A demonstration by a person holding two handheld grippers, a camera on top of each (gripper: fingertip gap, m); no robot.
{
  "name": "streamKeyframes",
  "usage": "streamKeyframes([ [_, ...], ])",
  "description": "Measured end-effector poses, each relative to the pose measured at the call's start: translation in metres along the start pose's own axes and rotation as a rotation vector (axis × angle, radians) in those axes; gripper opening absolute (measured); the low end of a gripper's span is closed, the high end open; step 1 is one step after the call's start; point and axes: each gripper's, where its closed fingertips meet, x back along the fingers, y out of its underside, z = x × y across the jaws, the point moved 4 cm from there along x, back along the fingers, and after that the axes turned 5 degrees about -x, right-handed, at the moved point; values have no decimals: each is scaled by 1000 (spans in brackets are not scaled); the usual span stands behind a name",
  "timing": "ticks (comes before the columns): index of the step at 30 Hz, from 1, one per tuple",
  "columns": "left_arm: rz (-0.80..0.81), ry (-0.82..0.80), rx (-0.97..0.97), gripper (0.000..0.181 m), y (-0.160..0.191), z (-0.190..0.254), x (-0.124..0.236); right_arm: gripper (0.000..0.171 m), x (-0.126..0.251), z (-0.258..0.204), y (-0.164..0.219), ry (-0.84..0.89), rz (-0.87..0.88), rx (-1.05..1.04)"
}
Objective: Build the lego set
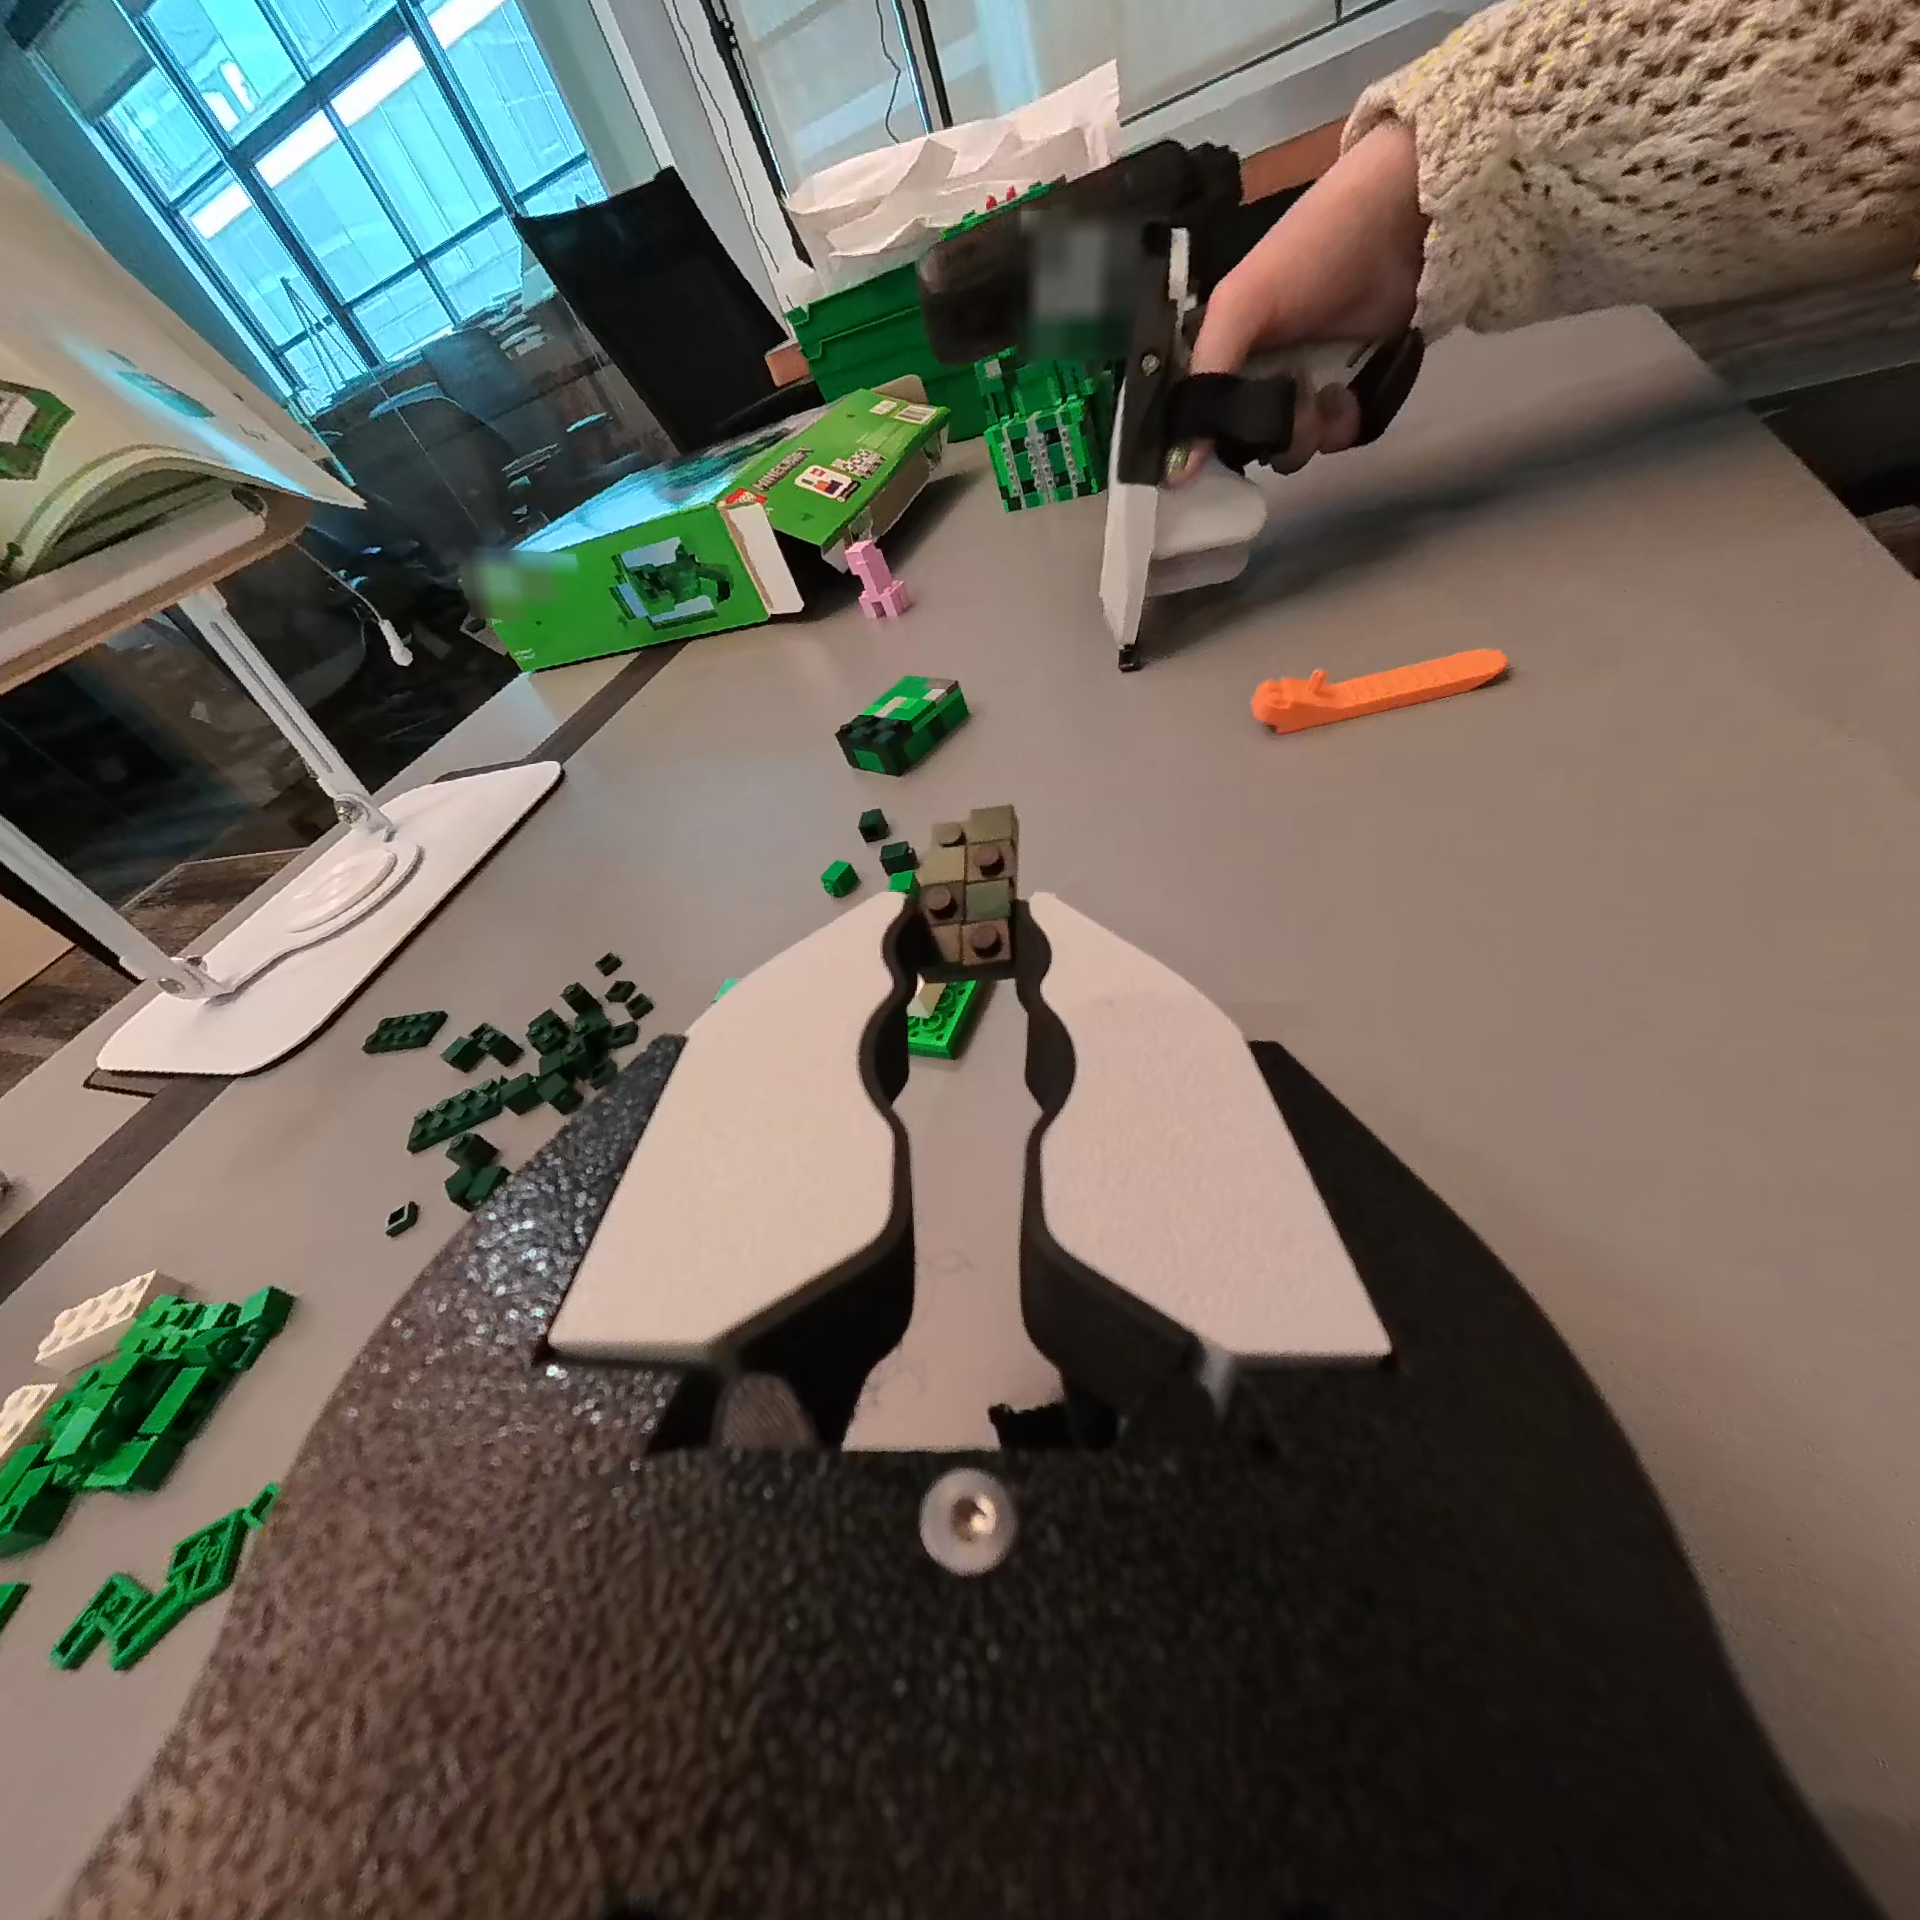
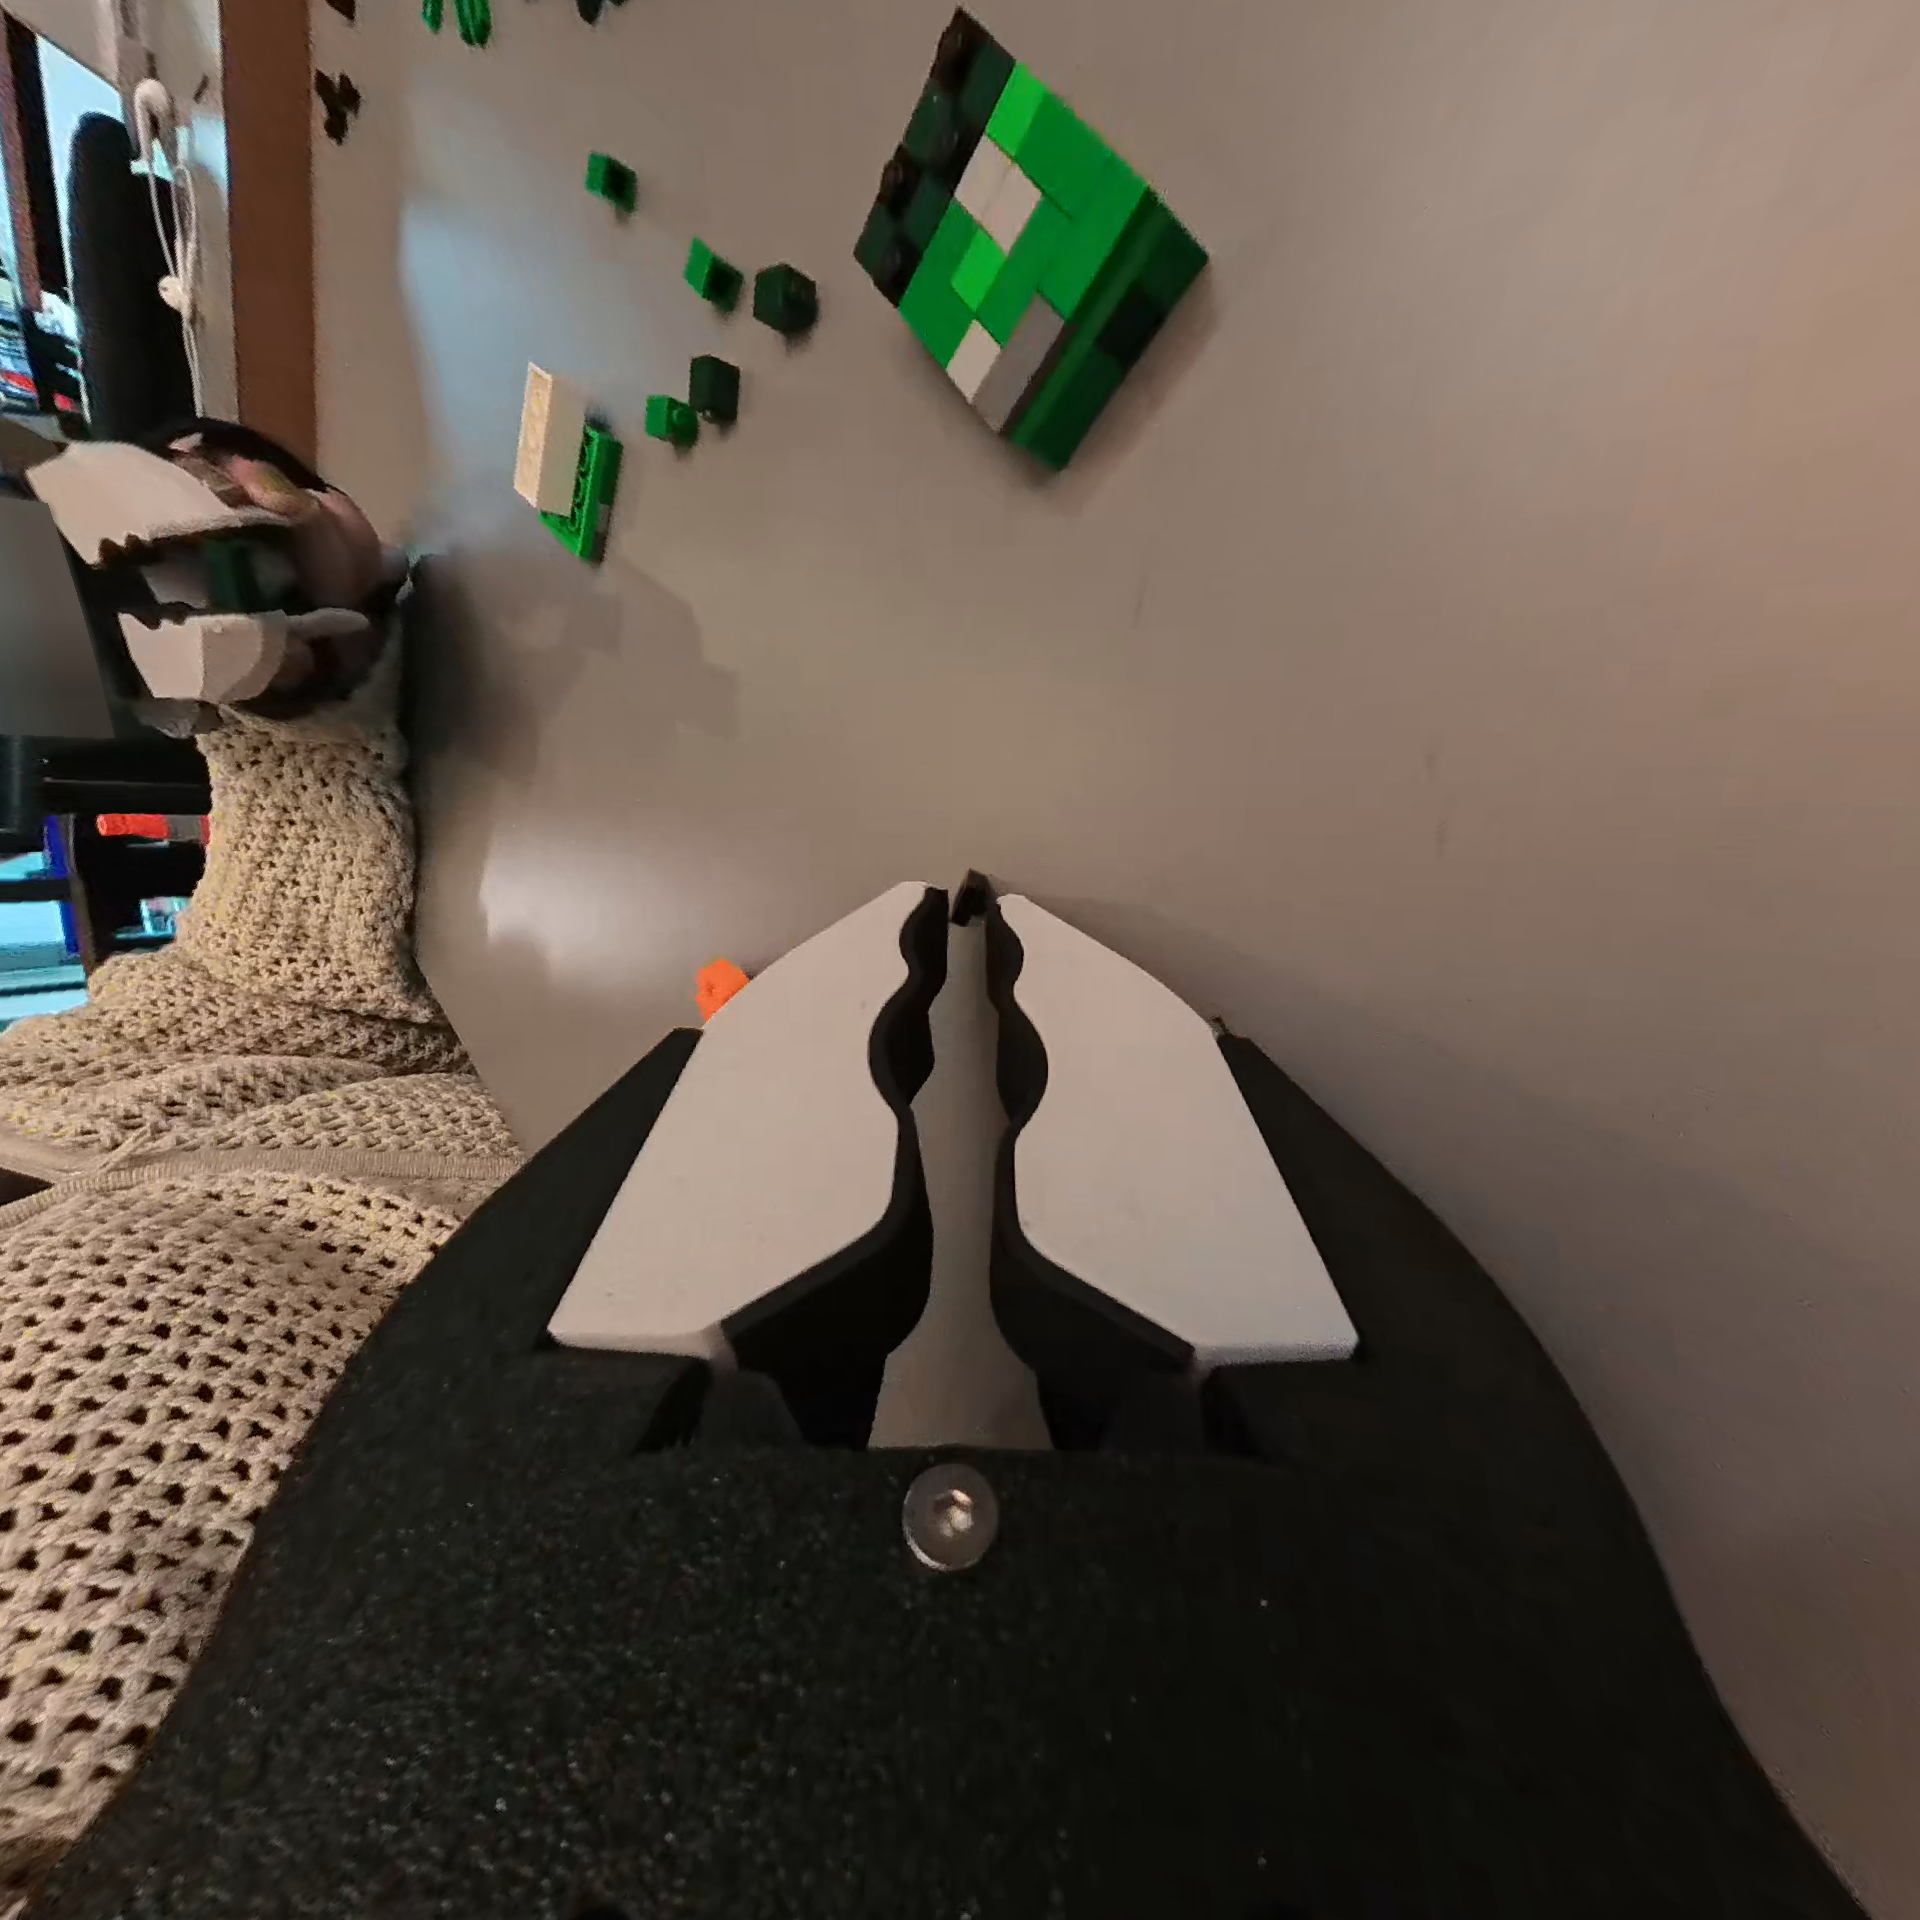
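While its white fingers with black inner pads stand only a narrow way apart, the left gripper (image 1: 968,928) clamps a small block of olive-grey and tan studded lego bricks (image 1: 974,881) between its tips, lifted above the grey worktop (image 1: 1455,1039). Directly beneath that block a bright green studded plate with a white brick on it (image 1: 948,1016) lies flat on the worktop. Three small loose green bricks (image 1: 873,854) sit just to the left of the held block, and beyond them rests a flat assembled panel of green, dark green, white and grey tiles (image 1: 902,724). A scatter of dark green plates (image 1: 520,1070) lies to the left of the gripper, with a heap of bright green and white pieces (image 1: 125,1403) nearer the worktop's edge.

The right gripper (image 2: 969,906), held by a hand (image 1: 1309,301) in a knitted cream sleeve (image 1: 1662,156), points down at the worktop with its tips almost touching the surface. Its fingers are nearly together and pinch a tiny dark piece (image 2: 972,896) whose kind cannot be told. An orange plastic brick separator (image 1: 1382,688) lies just beside it. Farther back are an opened green cardboard box (image 1: 707,540), a small pink lego figure (image 1: 878,582) and a tall green lego build (image 1: 1049,436).
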Motion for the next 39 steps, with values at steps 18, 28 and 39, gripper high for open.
streamKeyframes([
  [18,-7,13,-20,17,-2,3,-1,2,-4,-22,-8,377,75,776],
  [28,-14,17,-27,17,-2,4,-2,3,-17,-22,11,849,5,1630],
  [39,-20,21,-29,17,-1,4,-3,15,-15,-31,21,662,-6,1528],
])
